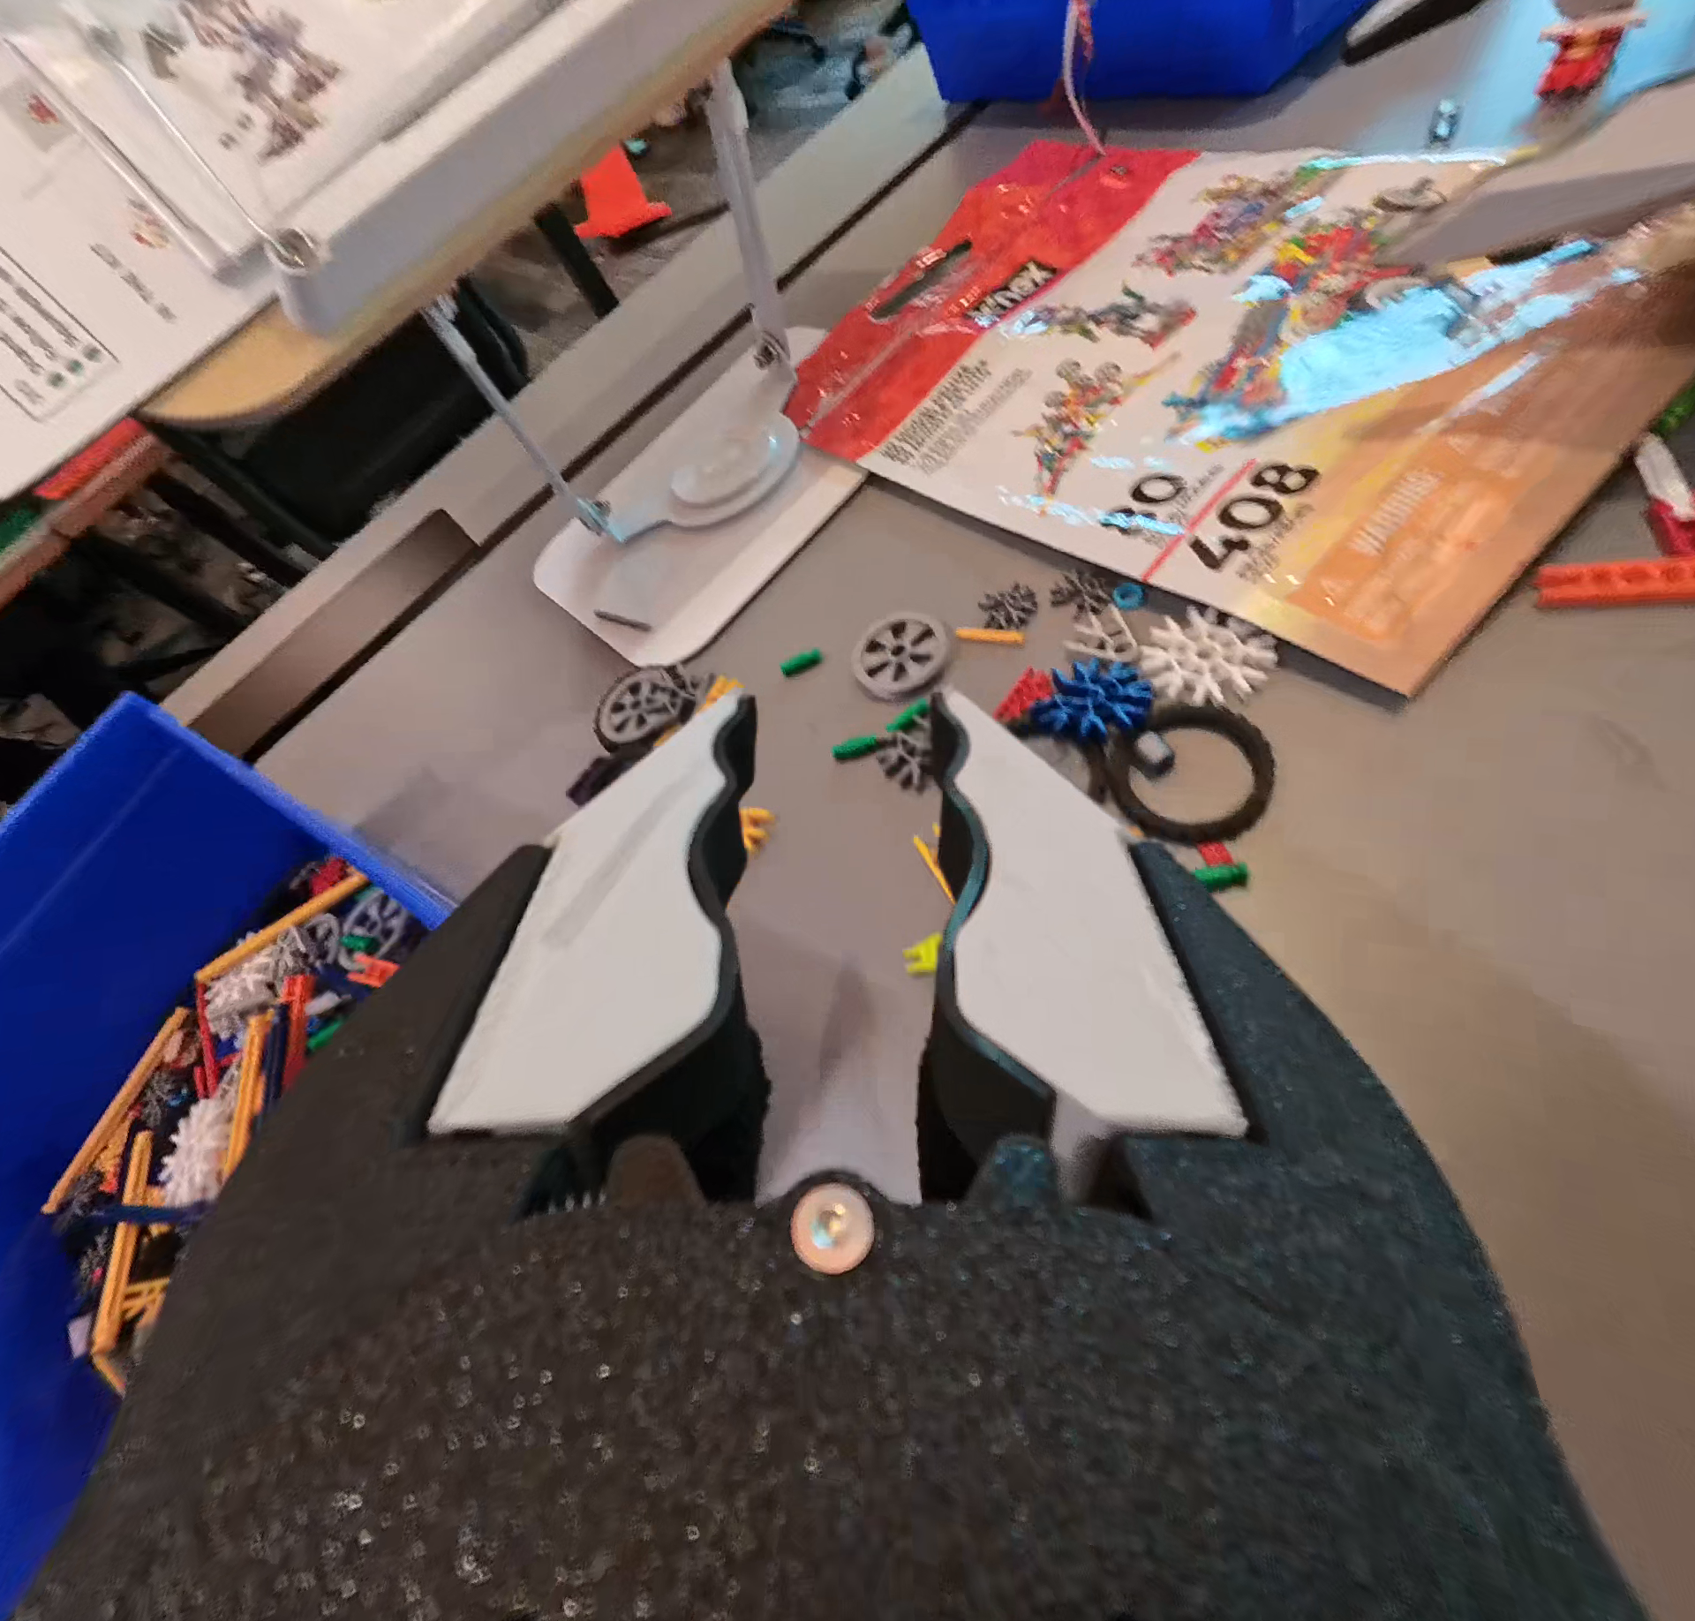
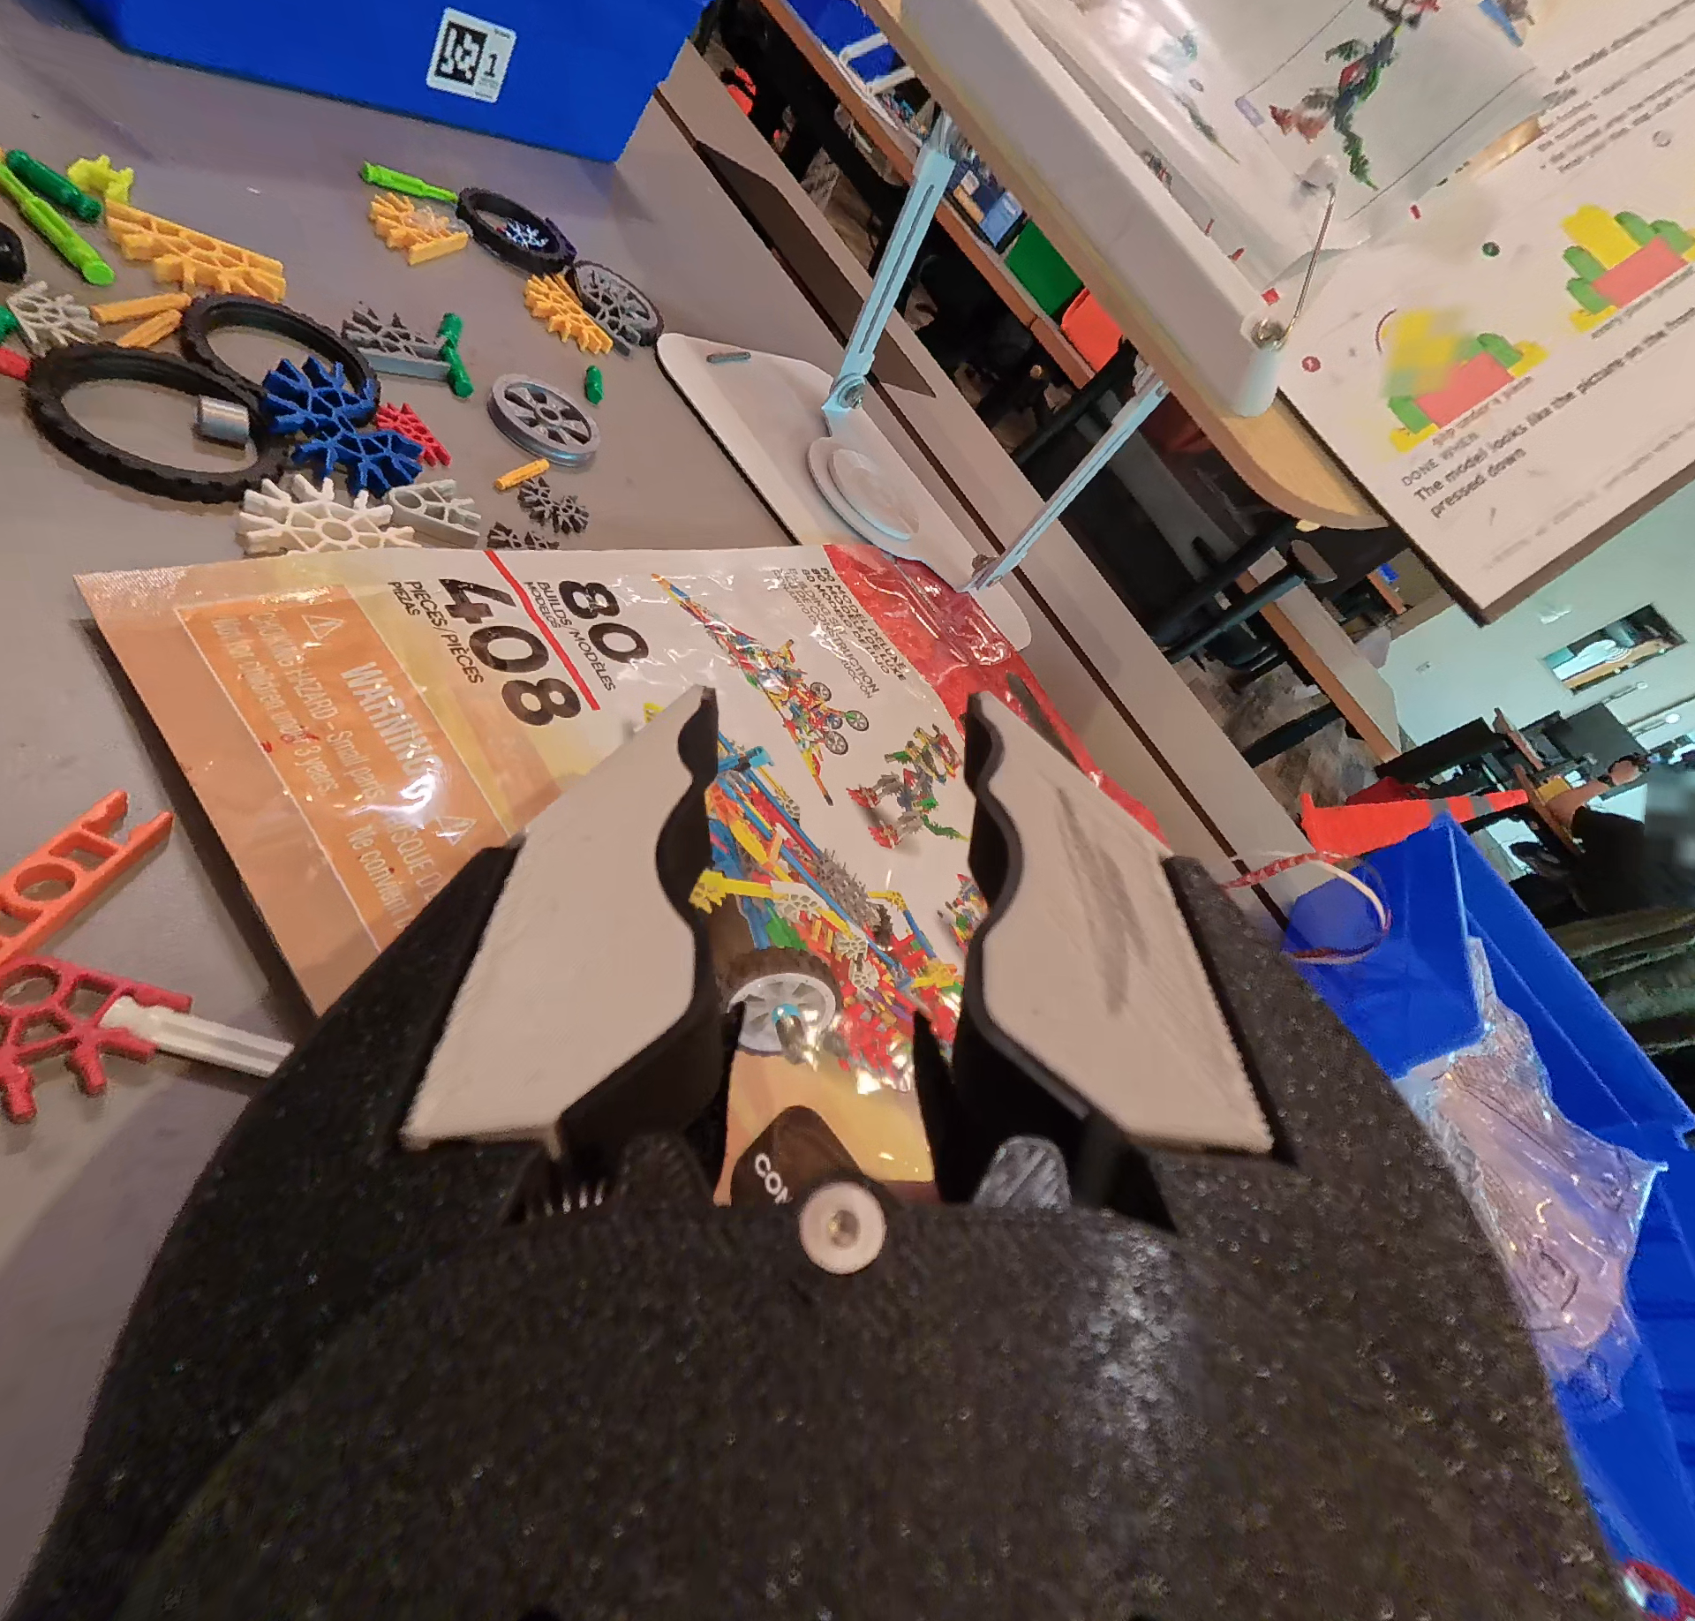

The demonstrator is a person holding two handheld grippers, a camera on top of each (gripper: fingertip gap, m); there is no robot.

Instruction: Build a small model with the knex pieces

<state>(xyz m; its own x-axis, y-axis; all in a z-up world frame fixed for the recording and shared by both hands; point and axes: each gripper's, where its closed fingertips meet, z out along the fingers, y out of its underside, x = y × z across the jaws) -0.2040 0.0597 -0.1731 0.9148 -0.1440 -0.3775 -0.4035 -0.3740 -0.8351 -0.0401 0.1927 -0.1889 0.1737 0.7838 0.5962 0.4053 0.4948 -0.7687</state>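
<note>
My left gripper (image 1: 844,715) is parted, holding nothing, hovering over loose pieces: green rod (image 1: 858,745) between the tips, grey wheel (image 1: 899,657) just ahead, black tyre (image 1: 1190,772) to the right, blue bin (image 1: 110,843) of parts at left. My right gripper (image 2: 839,705) is also wide apart and empty, above the printed bag (image 2: 385,751); nothing assembled that I can see.
</note>
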